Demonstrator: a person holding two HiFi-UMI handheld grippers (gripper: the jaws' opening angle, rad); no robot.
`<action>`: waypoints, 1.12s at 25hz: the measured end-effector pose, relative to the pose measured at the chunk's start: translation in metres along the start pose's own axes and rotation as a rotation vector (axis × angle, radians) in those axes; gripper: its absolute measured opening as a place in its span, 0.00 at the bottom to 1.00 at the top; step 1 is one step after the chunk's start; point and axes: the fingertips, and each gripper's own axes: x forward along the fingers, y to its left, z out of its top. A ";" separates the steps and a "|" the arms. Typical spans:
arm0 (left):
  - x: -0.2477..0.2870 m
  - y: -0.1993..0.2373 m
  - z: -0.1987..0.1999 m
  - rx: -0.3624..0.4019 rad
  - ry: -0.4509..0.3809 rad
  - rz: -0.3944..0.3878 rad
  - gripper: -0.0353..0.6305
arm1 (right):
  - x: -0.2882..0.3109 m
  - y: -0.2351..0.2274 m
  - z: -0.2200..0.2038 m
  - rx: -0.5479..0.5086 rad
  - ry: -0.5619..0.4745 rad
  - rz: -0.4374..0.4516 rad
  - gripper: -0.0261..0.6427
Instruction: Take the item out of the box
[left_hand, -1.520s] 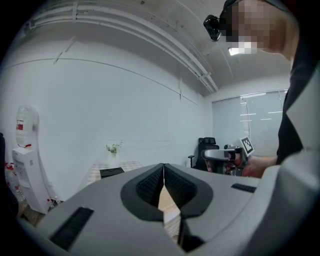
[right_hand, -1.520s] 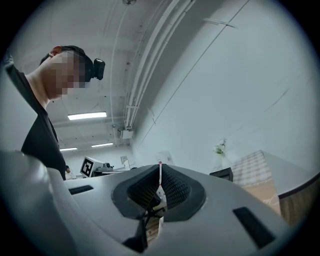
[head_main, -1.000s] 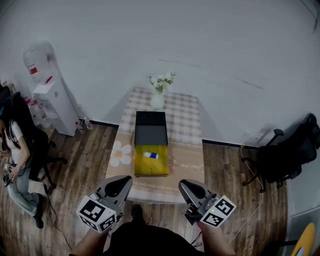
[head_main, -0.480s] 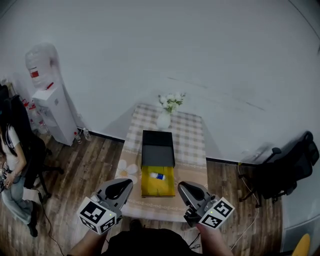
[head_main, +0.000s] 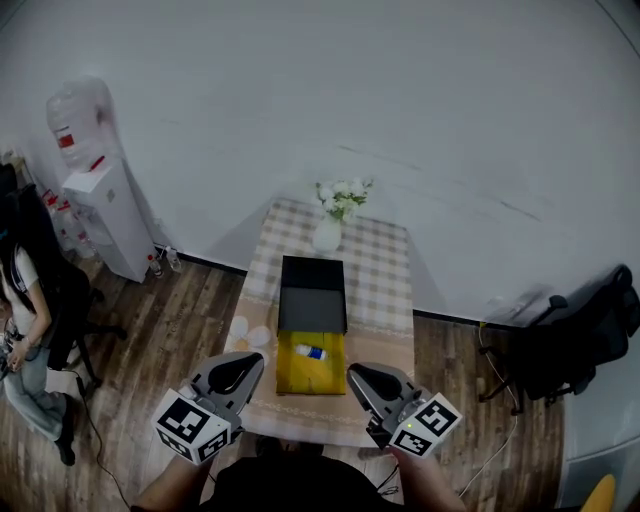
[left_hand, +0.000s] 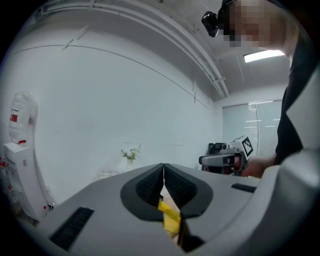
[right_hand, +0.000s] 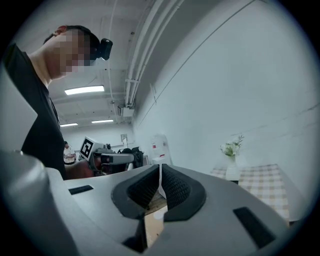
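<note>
Our left gripper (head_main: 238, 368) hangs short of the table's near edge, jaws pressed together on nothing. Between the grippers sits the open box (head_main: 311, 372), yellow inside, with a small white and blue item (head_main: 311, 352) in it. Our right gripper (head_main: 368, 380) is likewise closed and empty. The checked table (head_main: 385, 270) meets a white wall. There is a water dispenser (head_main: 95, 190) at left and a black chair (head_main: 580, 335) at right.

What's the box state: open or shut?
Open. The box has its black lid flipped back; a small white-and-blue item lies on the yellow inside.
</note>
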 end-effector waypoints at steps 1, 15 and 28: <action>0.004 -0.002 0.001 -0.001 0.004 0.003 0.08 | -0.001 -0.007 -0.004 -0.004 0.018 -0.007 0.10; 0.025 -0.005 -0.024 -0.066 0.065 0.074 0.08 | 0.032 -0.050 -0.059 -0.045 0.233 0.075 0.10; 0.009 0.021 -0.049 -0.142 0.072 0.151 0.08 | 0.091 -0.066 -0.138 -0.091 0.544 0.163 0.14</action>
